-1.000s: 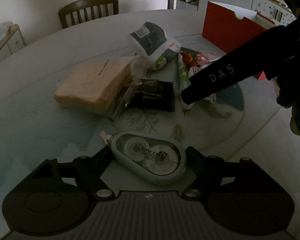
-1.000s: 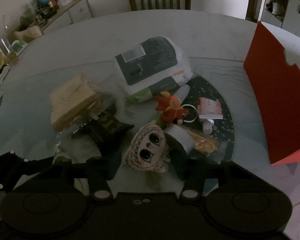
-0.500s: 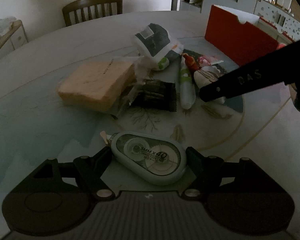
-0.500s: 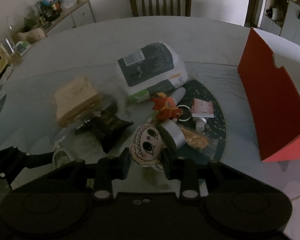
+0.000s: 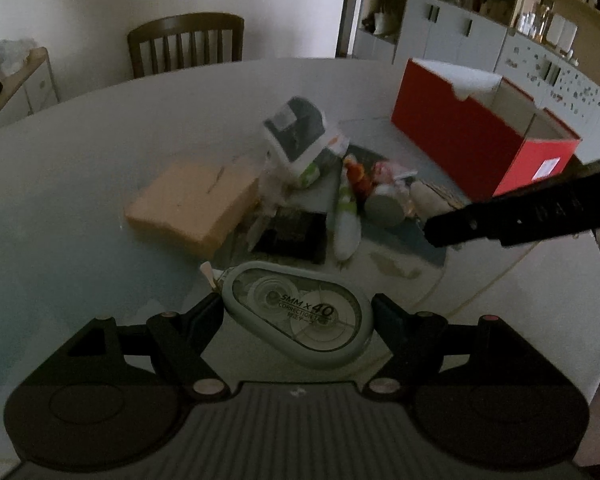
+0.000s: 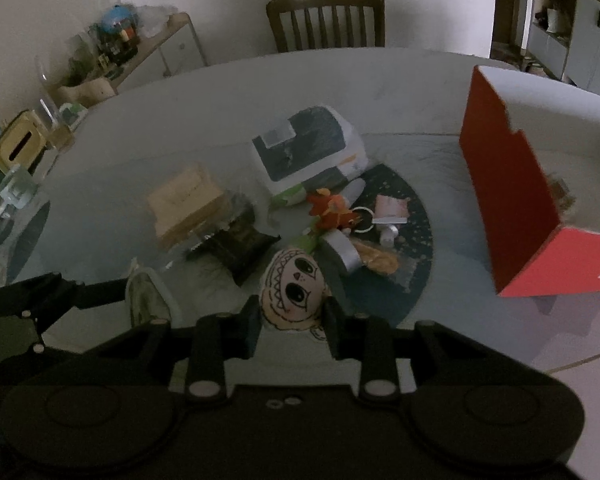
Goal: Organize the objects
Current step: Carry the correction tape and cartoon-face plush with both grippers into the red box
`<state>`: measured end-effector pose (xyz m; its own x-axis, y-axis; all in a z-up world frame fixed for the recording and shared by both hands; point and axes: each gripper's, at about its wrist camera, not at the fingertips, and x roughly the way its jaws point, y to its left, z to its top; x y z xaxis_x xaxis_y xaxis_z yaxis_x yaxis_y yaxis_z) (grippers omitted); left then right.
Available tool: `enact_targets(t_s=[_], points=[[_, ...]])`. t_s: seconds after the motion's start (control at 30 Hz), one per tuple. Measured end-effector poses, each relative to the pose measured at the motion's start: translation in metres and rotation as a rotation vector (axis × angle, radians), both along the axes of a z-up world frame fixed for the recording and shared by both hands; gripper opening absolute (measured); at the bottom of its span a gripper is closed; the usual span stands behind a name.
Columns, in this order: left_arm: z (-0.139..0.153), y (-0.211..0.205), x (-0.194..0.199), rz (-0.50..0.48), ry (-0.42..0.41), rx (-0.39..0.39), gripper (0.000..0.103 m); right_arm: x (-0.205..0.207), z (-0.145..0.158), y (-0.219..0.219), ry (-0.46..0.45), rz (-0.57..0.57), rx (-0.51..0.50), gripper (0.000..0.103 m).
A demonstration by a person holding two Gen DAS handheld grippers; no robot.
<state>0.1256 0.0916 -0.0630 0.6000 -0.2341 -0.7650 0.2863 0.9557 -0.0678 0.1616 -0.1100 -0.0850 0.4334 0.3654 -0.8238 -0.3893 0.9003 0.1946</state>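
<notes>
Correction tape (image 5: 300, 316) pinched in left gripper (image 5: 298, 312), doll-face plush (image 6: 294, 290), lower edge hidden, in right gripper (image 6: 292, 320).

Both wrist views look forward across the round table (image 5: 80, 184) toward the wooden chair (image 6: 326, 20), sharing the cluttered middle and the red box (image 5: 476, 148) rightward.

Quick tally of what's on the desk (image 6: 220, 92): one red box (image 5: 460, 140), one correction tape (image 5: 300, 314), one doll-face plush (image 6: 294, 286), one tan block (image 5: 192, 202), one white-and-dark pouch (image 6: 308, 152), one black packet (image 6: 238, 242), one roll of grey tape (image 6: 342, 252), one orange plush toy (image 6: 330, 210), one white tube (image 5: 346, 220). Maybe two or three small bits by the keyring, too blurry to count. One chair (image 6: 326, 20) behind.
</notes>
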Motion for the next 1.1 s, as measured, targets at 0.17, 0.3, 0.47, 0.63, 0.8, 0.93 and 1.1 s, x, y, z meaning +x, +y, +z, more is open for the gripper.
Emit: enact_targets(t_s=[0.17,0.3,0.47,0.63,0.8,0.93,1.1], points=[[0.018,-0.012,-0.001,-0.016,-0.025,0.008,0.081,-0.004,0.017,-0.016,-0.004,-0.011,0.029,0.032],[0.034,-0.027,-0.003,-0.058,-0.054,0.011,0.081,-0.006,0.031,-0.031,-0.028,-0.024,0.056,0.032],[0.053,-0.048,0.001,-0.088,-0.094,0.001,0.081,-0.005,0.045,-0.051,-0.068,-0.023,0.063,0.032],[0.072,-0.078,0.008,-0.108,-0.123,-0.002,0.081,0.004,0.055,-0.077,-0.081,-0.035,0.078,0.032],[0.082,-0.113,0.017,-0.136,-0.144,0.009,0.081,0.015,0.065,-0.104,-0.082,-0.044,0.106,0.032],[0.088,-0.14,0.025,-0.143,-0.163,0.015,0.081,0.024,0.071,-0.127,-0.095,-0.046,0.127,0.032],[0.093,-0.177,0.036,-0.149,-0.178,0.022,0.081,0.038,0.073,-0.159,-0.106,-0.051,0.135,0.032]])
